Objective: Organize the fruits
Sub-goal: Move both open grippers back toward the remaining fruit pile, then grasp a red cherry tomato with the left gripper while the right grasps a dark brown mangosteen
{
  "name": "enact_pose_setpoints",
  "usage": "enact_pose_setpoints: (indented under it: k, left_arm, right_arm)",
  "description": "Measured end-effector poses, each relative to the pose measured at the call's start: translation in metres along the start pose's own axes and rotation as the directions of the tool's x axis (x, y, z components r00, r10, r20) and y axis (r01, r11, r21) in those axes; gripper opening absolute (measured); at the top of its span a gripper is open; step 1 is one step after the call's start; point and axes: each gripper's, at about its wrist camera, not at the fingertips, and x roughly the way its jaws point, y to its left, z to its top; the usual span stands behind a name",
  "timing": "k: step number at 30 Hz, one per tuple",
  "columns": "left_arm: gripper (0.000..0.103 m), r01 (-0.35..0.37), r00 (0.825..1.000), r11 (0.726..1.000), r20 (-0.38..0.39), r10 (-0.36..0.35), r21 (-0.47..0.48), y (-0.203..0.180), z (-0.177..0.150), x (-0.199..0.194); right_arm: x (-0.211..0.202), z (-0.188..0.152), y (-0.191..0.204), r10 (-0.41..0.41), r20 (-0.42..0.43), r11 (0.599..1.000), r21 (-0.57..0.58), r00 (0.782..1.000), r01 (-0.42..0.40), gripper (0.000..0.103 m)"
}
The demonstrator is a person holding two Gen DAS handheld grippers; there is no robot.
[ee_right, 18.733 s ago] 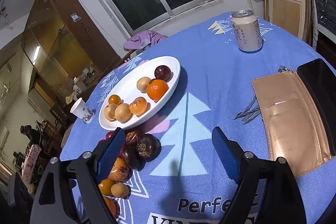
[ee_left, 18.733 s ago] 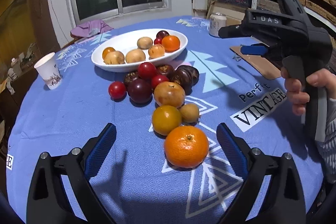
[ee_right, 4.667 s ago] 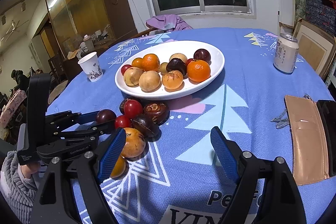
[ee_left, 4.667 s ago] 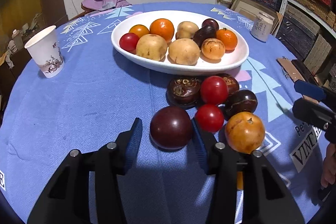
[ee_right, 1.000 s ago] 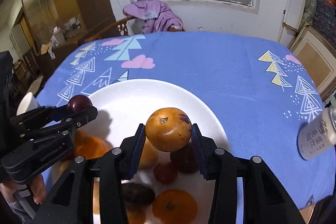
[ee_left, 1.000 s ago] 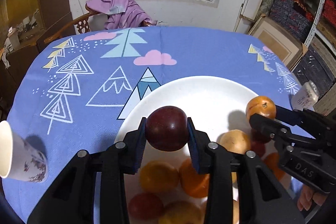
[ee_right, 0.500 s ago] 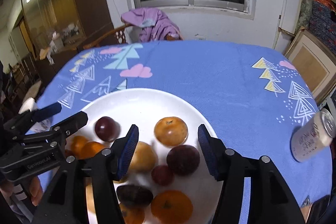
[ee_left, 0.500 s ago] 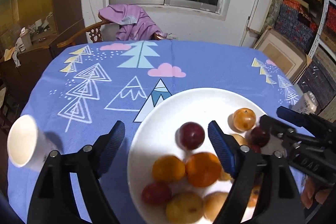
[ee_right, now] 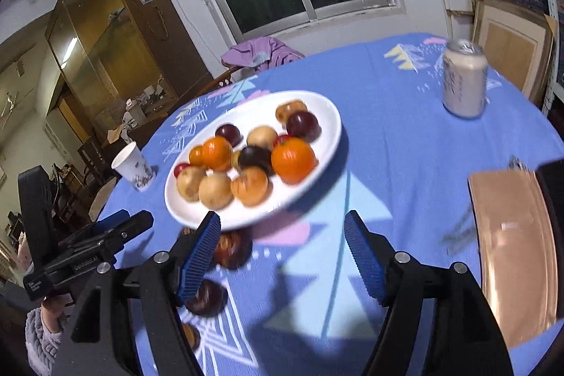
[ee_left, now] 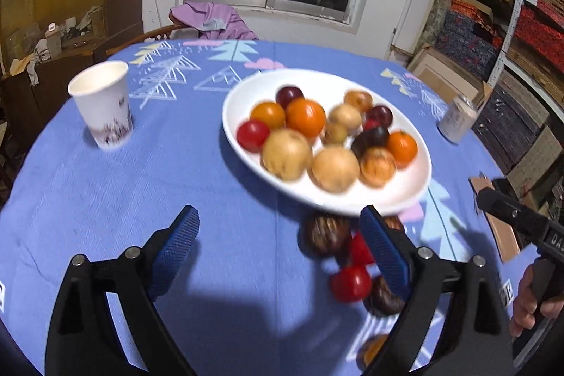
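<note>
A white oval plate (ee_left: 405,199) (ee_right: 328,129) holds several fruits: oranges, yellow-brown ones, dark plums and a red tomato. On the blue cloth in front of it lie loose fruits: a dark brown one (ee_left: 326,233) (ee_right: 232,247), red tomatoes (ee_left: 350,282) and another dark fruit (ee_right: 208,300). My left gripper (ee_left: 278,251) hangs over the cloth on the near side of the plate, jaws opening, nothing between them. My right gripper (ee_right: 282,256) is also back from the plate, jaws opening and empty. The picture is blurred by motion.
A paper cup (ee_left: 102,108) (ee_right: 135,170) stands left of the plate. A drink can (ee_left: 458,124) (ee_right: 463,83) stands at the right. A tan wallet (ee_right: 514,235) lies at the right edge. A chair with a purple garment (ee_left: 211,22) is behind the table.
Both grippers let go of their fruit, the dark plum and the orange-brown fruit, onto the plate, opened wide and pulled back towards me. The loose fruits in front of the plate are in view again.
</note>
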Motion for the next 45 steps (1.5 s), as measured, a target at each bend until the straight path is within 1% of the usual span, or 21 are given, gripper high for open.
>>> enact_pose_setpoints:
  k: [2, 5, 6, 10, 12, 13, 15, 16, 18, 20, 21, 22, 23, 25, 27, 32, 33, 34, 38, 42, 45]
  left_arm:
    - [0.091, 0.003, 1.000, 1.000, -0.016, -0.003, 0.030, -0.007, -0.014, 0.001]
    - [0.091, -0.024, 0.999, 0.996, -0.036, 0.027, 0.084, -0.014, -0.027, 0.005]
    - [0.091, -0.021, 0.999, 0.996, -0.042, 0.025, 0.092, -0.015, -0.029, 0.006]
    - [0.091, 0.011, 0.998, 0.995, -0.058, -0.005, 0.103, -0.019, -0.032, 0.010]
    - [0.091, 0.007, 0.998, 0.992, -0.066, 0.001, 0.124, -0.022, -0.032, 0.014]
    - [0.094, 0.011, 0.997, 0.991, -0.076, -0.001, 0.133, -0.024, -0.032, 0.016]
    - [0.095, 0.011, 0.997, 0.991, -0.081, 0.000, 0.134, -0.023, -0.032, 0.017]
    - [0.097, 0.004, 0.996, 0.991, -0.084, 0.008, 0.133, -0.022, -0.031, 0.017]
    - [0.098, -0.029, 0.997, 0.989, -0.069, 0.040, 0.148, -0.019, -0.030, 0.013]
    - [0.097, -0.138, 0.990, 0.976, -0.015, 0.142, 0.166, -0.009, -0.027, 0.001]
    - [0.098, -0.188, 0.982, 0.969, 0.003, 0.190, 0.157, -0.001, -0.026, -0.003]
    - [0.098, -0.222, 0.975, 0.967, 0.005, 0.223, 0.123, 0.012, -0.027, -0.006]
    - [0.098, -0.213, 0.977, 0.974, -0.008, 0.214, 0.079, 0.025, -0.028, -0.009]
    - [0.098, -0.148, 0.989, 0.989, -0.034, 0.147, -0.027, 0.046, -0.030, -0.015]
    - [0.098, -0.134, 0.991, 0.990, -0.031, 0.133, -0.047, 0.050, -0.030, -0.017]
    - [0.098, -0.140, 0.989, 0.987, -0.031, 0.143, 0.077, 0.026, -0.037, -0.011]
    - [0.098, -0.139, 0.989, 0.985, -0.030, 0.143, 0.104, 0.020, -0.039, -0.010]
    - [0.098, -0.140, 0.989, 0.983, -0.027, 0.144, 0.120, 0.017, -0.041, -0.010]
    - [0.098, -0.125, 0.991, 0.979, -0.031, 0.132, 0.161, 0.006, -0.042, -0.007]
    - [0.098, -0.091, 0.994, 0.980, -0.045, 0.101, 0.178, 0.001, -0.042, -0.003]
    - [0.098, -0.055, 0.996, 0.975, -0.059, 0.069, 0.215, -0.008, -0.043, 0.000]
  right_arm:
    - [0.000, -0.005, -0.001, 0.010, -0.013, 1.000, 0.004, 1.000, -0.010, 0.074]
    - [-0.001, -0.006, -0.002, 0.024, -0.013, 1.000, 0.015, 1.000, -0.024, 0.074]
    - [-0.001, -0.007, -0.003, 0.024, -0.013, 1.000, 0.018, 1.000, -0.024, 0.074]
    - [0.001, -0.007, -0.007, 0.034, -0.027, 0.999, 0.035, 0.999, -0.033, 0.074]
    - [0.001, -0.007, -0.006, 0.037, -0.031, 0.999, 0.032, 0.999, -0.036, 0.074]
    - [0.001, -0.007, -0.005, 0.037, -0.031, 0.999, 0.029, 0.999, -0.036, 0.074]
    - [0.001, -0.008, -0.003, 0.038, -0.033, 0.999, 0.020, 0.999, -0.037, 0.074]
    - [0.001, -0.008, -0.003, 0.038, -0.033, 0.999, 0.018, 0.999, -0.038, 0.074]
    - [0.001, -0.008, -0.003, 0.037, -0.033, 0.999, 0.014, 0.999, -0.036, 0.074]
    - [0.000, -0.009, -0.002, 0.037, -0.033, 0.999, 0.013, 0.999, -0.037, 0.074]
    - [0.001, -0.010, -0.002, 0.040, -0.033, 0.999, 0.012, 0.999, -0.040, 0.074]
    - [0.001, -0.011, 0.000, 0.043, -0.037, 0.999, 0.008, 0.998, -0.043, 0.074]
    - [0.002, -0.012, 0.002, 0.046, -0.042, 0.999, -0.001, 0.998, -0.046, 0.074]
    - [0.007, -0.017, 0.012, 0.054, -0.059, 0.998, -0.042, 0.997, -0.057, 0.074]
    - [0.010, -0.024, 0.024, 0.059, -0.075, 0.993, -0.102, 0.995, -0.066, 0.074]
    - [0.010, -0.041, 0.056, 0.039, -0.068, 0.964, -0.258, 0.997, -0.055, 0.072]
    - [0.010, -0.043, 0.060, 0.037, -0.070, 0.959, -0.276, 0.997, -0.055, 0.067]
    - [0.012, -0.044, 0.062, 0.035, -0.076, 0.956, -0.287, 0.996, -0.056, 0.063]
    - [0.018, -0.048, 0.063, 0.019, -0.102, 0.951, -0.305, 0.995, -0.049, 0.056]
    - [0.019, -0.051, 0.065, 0.018, -0.110, 0.949, -0.310, 0.994, -0.051, 0.055]
    - [0.021, -0.054, 0.066, 0.012, -0.121, 0.950, -0.308, 0.993, -0.049, 0.055]
